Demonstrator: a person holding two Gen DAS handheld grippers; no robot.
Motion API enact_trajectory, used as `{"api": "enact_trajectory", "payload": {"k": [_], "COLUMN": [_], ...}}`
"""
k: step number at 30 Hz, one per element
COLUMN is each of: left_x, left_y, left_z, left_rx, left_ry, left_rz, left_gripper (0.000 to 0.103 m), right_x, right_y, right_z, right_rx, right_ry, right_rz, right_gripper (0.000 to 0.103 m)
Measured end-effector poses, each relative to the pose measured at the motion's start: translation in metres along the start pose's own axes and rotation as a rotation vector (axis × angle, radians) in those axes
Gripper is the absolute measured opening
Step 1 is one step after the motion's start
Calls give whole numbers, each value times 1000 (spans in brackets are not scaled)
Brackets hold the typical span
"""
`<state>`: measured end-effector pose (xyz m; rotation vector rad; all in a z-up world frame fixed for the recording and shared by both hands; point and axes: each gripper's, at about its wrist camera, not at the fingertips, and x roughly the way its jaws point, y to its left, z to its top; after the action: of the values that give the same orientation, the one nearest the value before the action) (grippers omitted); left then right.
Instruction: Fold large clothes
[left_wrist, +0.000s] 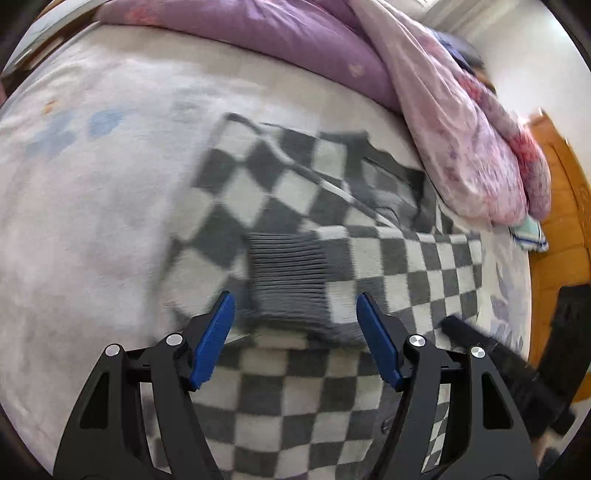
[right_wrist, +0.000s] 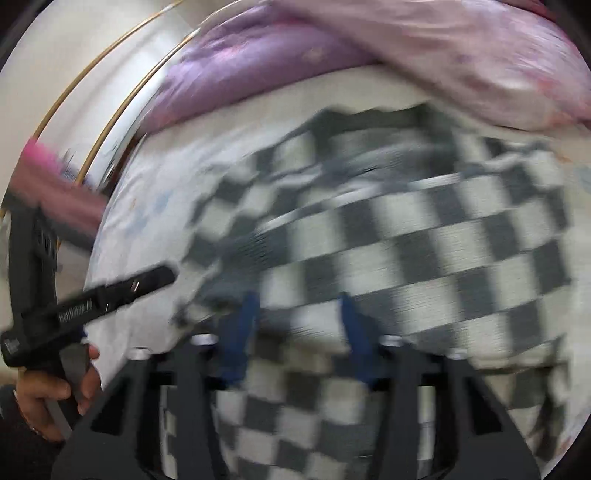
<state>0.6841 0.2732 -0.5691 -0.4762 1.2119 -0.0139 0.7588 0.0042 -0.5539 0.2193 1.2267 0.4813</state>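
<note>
The checkered sweater (left_wrist: 303, 221) lies partly folded on the bed (left_wrist: 92, 206), a sleeve laid across its body with the grey ribbed cuff (left_wrist: 288, 280) on top. It looks a thick, soft knit: limp, fairly weighty, not slippery, likely to sag and drag unless taken at an edge or the cuff. The left hand-held gripper (left_wrist: 295, 314) hangs spread and empty over the cuff; the right hand-held gripper (right_wrist: 299, 314), blurred, stands partly spread over the knit, pinching nothing visible.
</note>
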Motion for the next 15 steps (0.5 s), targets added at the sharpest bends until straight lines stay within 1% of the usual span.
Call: {"api": "enact_trajectory", "payload": {"k": [1, 2, 3, 4, 6, 8, 9, 10, 11, 13, 15], "left_x": [8, 18, 26, 39, 68, 89, 97, 100, 103, 107, 110], "left_y": [-7, -15, -21, -27, -32, -31, -31, -30, -31, -33, -35], "left_z": [2, 4, 5, 6, 8, 8, 7, 8, 8, 9, 10], "left_rx": [13, 29, 40, 55, 68, 68, 70, 74, 80, 85, 90], "left_ry": [8, 21, 29, 44, 104, 150, 159, 159, 149, 140, 141], "left_rz": [-3, -6, -2, 10, 43, 75, 93, 99, 105, 112, 119], "left_gripper": [69, 69, 69, 69, 69, 69, 69, 69, 69, 70, 73], "right_x": [-7, -13, -18, -22, -24, -15, -8, 4, 16, 31, 36], "right_y": [-18, -45, -66, -96, -135, -170, -188, -205, -219, -233, -233], "right_z": [0, 5, 11, 19, 27, 30, 28, 26, 21, 14, 16], "right_rx": [30, 76, 109, 149, 197, 237, 269, 298, 325, 351, 342], "right_ry": [-6, -16, -25, -33, -33, 10, 37, 86, 144, 158, 161], "right_rz": [-18, -56, -87, -130, -188, -205, -226, -226, -228, -177, -181], "right_gripper": [16, 11, 11, 11, 11, 11, 10, 0, 0, 0, 0]}}
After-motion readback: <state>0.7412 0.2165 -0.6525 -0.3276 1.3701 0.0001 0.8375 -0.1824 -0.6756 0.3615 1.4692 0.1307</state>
